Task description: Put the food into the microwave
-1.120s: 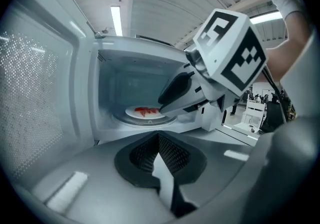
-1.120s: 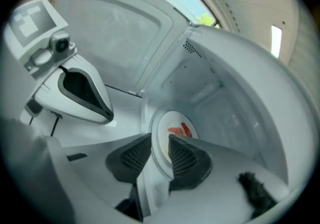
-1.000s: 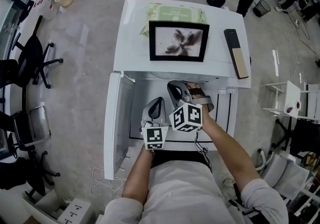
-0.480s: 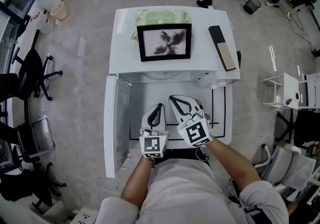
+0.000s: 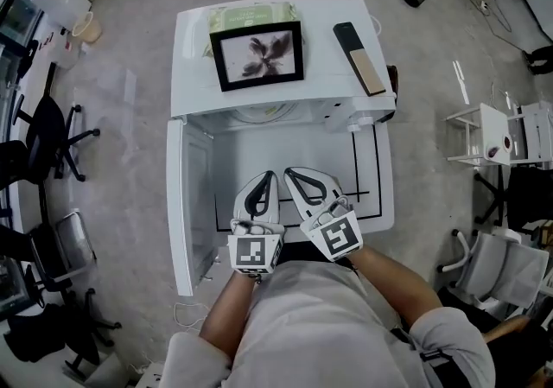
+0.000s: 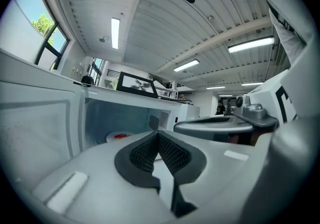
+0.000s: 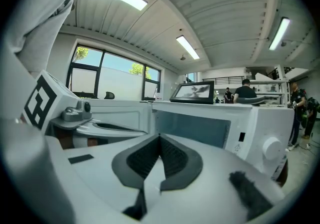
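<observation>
Ok, food (image 6: 119,136) inside microwave (image 5: 321,60), beyond L tool (image 6: 158,135), R tool (image 7: 160,137); both closed.

Dish (image 6: 116,137): we see only a white rim and a red patch; the left gripper (image 6: 158,140) hides the rest.
Green packet (image 5: 246,12): picture frame (image 5: 259,54) covers its near part; print too small for us.

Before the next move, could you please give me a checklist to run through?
1. Food in: the plate with something red sits inside the microwave: ok.
2. The left tongs shut and empty: ok.
3. The right tongs shut and empty: ok.
4. Both tongs outside the cavity: ok.
5. The microwave door closed: not ok, it stands open at the left.
6. Door's swing path free of both tongs: cannot tell.
</observation>
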A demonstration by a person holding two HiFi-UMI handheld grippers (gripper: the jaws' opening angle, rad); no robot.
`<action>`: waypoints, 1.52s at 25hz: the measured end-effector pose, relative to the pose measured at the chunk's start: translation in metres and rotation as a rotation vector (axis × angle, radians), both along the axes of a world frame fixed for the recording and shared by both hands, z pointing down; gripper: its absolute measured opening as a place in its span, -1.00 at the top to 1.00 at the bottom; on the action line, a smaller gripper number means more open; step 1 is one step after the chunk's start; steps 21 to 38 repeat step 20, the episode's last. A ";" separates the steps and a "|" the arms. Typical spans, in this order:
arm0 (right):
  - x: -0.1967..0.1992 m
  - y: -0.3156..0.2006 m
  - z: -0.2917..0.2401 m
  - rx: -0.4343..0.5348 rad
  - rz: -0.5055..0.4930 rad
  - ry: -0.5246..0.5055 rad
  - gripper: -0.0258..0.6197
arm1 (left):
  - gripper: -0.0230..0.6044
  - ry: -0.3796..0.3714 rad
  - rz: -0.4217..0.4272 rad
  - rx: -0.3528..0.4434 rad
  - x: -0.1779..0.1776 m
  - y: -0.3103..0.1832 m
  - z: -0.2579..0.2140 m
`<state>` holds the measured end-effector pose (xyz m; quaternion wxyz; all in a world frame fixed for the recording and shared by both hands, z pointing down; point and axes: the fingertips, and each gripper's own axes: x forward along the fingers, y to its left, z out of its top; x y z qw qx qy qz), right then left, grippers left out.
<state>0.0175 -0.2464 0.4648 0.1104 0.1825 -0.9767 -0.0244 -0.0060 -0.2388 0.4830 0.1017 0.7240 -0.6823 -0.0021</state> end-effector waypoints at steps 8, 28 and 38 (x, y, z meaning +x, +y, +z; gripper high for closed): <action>0.001 0.004 0.003 0.007 0.031 0.001 0.89 | 0.90 0.005 0.009 -0.010 0.002 0.007 0.001; -0.004 0.008 0.004 0.014 0.021 -0.002 0.89 | 0.90 0.003 0.015 -0.010 0.001 0.007 0.000; -0.004 0.008 0.004 0.014 0.021 -0.002 0.89 | 0.90 0.003 0.015 -0.010 0.001 0.007 0.000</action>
